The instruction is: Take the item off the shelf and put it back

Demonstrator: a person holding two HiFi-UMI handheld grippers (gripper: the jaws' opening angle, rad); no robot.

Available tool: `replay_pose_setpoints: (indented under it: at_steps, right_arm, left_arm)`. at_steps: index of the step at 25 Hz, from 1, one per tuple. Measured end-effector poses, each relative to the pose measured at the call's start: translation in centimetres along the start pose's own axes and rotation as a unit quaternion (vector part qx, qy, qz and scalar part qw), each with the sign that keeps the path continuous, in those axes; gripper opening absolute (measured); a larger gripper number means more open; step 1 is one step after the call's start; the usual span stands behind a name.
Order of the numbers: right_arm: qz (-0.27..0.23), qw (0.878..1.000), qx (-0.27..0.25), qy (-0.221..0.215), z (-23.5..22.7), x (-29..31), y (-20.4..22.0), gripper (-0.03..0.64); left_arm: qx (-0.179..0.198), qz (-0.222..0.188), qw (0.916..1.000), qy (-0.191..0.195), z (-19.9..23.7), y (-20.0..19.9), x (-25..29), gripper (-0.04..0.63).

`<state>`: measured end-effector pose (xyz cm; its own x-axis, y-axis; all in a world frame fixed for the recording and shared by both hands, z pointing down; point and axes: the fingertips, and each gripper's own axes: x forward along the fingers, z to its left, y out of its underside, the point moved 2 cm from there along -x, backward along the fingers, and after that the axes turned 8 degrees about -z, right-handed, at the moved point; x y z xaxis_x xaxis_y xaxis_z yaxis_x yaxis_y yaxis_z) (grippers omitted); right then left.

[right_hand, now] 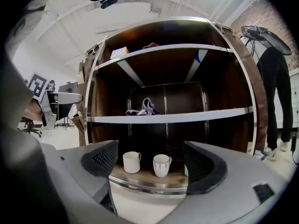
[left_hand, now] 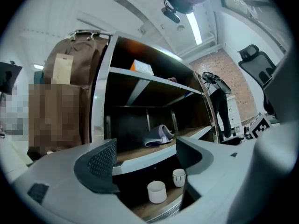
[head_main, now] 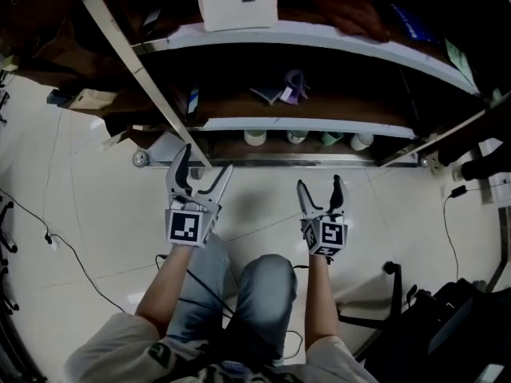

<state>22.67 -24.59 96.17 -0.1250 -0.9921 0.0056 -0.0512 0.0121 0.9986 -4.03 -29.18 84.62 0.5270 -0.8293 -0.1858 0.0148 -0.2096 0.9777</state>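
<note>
The left claw (head_main: 206, 163) and right claw (head_main: 320, 186) both stand spread and empty in front of the dark wooden shelf unit (right_hand: 168, 118). On its bottom shelf stand a plain white mug (right_hand: 131, 162) and a white dark-rimmed cup (right_hand: 161, 165), untouched; one is possibly the task's item.

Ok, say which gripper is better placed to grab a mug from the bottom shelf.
Likely right. The right gripper is open and faces the mugs squarely, framed between its jaws. The left gripper sees them low and at an angle, with the middle shelf's edge across its jaws.
</note>
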Motion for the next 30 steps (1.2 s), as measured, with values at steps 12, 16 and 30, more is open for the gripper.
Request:
replay_pose_setpoints:
  at_steps: [12,16,30]
  right_arm:
    - [0.006,1.0,-0.007,-0.026,1.9,3.1,6.1,0.453]
    - [0.001,1.0,0.015,-0.01,1.2,3.8,7.5,0.453]
    - [0.089,0.995,0.032,0.028,-4.6,16.9,18.1,0.454]
  left_arm:
    - [-0.01,-0.022,0.999,-0.039,1.8,4.6,-2.3,0.374]
    - [0.006,-0.019,0.9994,-0.028,1.9,5.0,-2.8,0.374]
    - [0.0,-0.038,0.9987,-0.033,1.6,3.9,-3.4,0.374]
